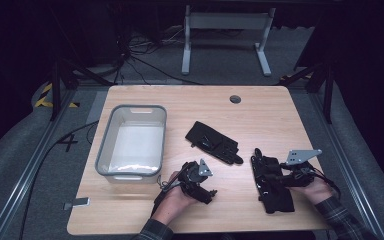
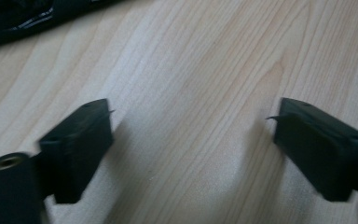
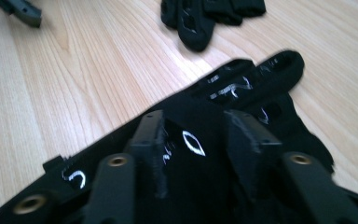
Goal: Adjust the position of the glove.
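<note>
A pale wooden counter (image 1: 260, 107) stands in a dark room, a white table frame behind it on grey floor. Near its front right edge lies a black glove (image 1: 271, 184), flat on the wood, fingers pointing away from the person; in the right gripper view we see white markings on its fabric (image 3: 193, 142). Our right tongs (image 1: 280, 176) sit directly over this glove, the two jaws partly apart with a ridge of the black fabric between them; whether the pads press on it we cannot tell. A second black glove (image 1: 214, 142) lies well apart, toward the counter's middle. Our left tongs (image 1: 200, 181) rest low over bare wood between the two gloves and the bin, jaws wide apart with nothing between them, as the left gripper view confirms (image 2: 191, 130). At far left sits a grey-rimmed white bin (image 1: 105, 145).
</note>
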`<control>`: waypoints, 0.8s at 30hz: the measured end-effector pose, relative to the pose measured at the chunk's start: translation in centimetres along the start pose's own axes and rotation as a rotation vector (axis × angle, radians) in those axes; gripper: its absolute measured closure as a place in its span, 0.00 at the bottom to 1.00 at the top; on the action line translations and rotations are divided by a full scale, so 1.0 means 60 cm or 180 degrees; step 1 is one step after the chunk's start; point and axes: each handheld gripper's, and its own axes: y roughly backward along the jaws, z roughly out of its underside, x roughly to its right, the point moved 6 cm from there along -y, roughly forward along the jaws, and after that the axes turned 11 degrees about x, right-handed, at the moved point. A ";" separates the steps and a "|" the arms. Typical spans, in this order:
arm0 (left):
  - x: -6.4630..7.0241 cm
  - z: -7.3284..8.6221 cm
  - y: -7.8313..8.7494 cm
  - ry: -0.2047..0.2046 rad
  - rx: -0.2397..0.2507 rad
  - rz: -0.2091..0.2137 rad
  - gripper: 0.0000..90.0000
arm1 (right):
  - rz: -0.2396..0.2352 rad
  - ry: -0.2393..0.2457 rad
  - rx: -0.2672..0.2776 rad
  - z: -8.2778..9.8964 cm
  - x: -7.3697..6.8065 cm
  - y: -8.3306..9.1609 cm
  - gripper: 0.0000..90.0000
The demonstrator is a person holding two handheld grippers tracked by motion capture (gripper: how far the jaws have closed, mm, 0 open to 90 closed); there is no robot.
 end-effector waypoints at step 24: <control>-0.092 -0.103 -0.029 0.0381 -0.0082 -0.0473 1.00 | 0.0152 -0.0155 0.0057 0.031 0.016 0.045 0.45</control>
